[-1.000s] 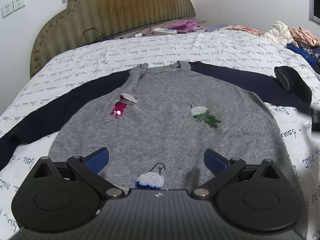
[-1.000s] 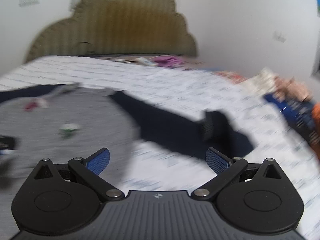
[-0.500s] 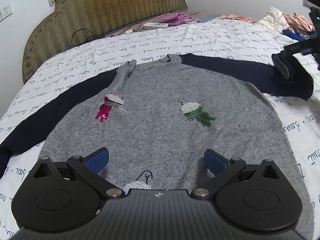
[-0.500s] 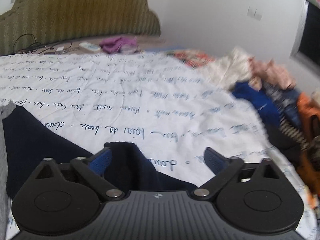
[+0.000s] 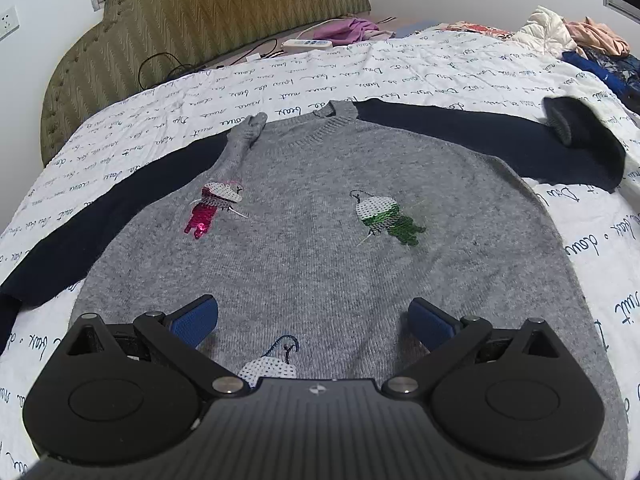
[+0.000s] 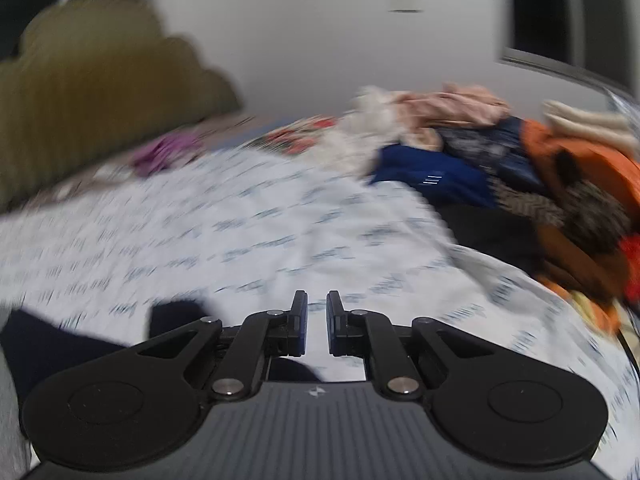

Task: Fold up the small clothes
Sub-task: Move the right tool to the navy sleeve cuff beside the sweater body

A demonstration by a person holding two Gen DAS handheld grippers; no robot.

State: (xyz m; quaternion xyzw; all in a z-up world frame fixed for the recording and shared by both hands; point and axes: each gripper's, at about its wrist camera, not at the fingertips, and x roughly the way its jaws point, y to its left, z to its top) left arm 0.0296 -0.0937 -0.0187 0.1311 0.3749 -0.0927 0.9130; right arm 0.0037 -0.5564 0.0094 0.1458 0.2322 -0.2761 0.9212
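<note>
two grippers are over a bed covered in white bedding with dark writing. at far left, the sweater's navy left sleeve stretches flat toward the bed's edge. the grey sweater lies spread face up, with a pink sequin figure, a green one and a third at the hem. the left gripper hovers above the hem, fingers wide apart, holding nothing. to the right, the other navy sleeve ends with its cuff turned back. the right gripper has its fingers nearly together with only bedding seen in the slit; the sleeve end lies just left of it. farther right is a clothes pile.
</note>
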